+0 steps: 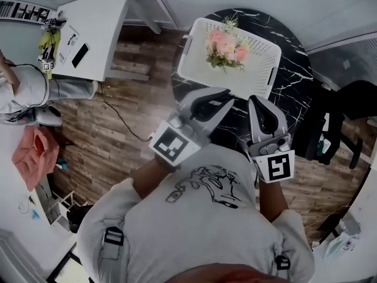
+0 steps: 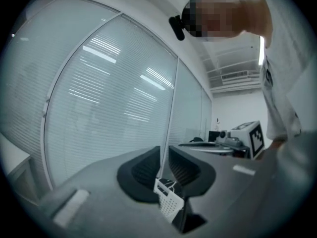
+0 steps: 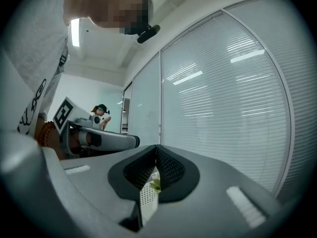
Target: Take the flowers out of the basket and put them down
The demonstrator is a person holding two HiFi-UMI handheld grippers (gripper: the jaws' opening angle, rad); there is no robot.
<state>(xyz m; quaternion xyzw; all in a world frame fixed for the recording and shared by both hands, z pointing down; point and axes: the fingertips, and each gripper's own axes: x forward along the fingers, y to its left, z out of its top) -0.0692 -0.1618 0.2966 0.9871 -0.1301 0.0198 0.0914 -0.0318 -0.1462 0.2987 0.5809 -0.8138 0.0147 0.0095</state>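
Dark L fingers [image 2: 143, 170] slightly apart, empty; R fingers [image 3: 171, 170] shut, empty.

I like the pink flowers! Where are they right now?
In the head view, the flowers sit inside the white basket, near the top middle of the picture. The basket stands on the black marble table.

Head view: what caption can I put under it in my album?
The left gripper and right gripper, both empty, near a white basket of pink flowers on a black table.
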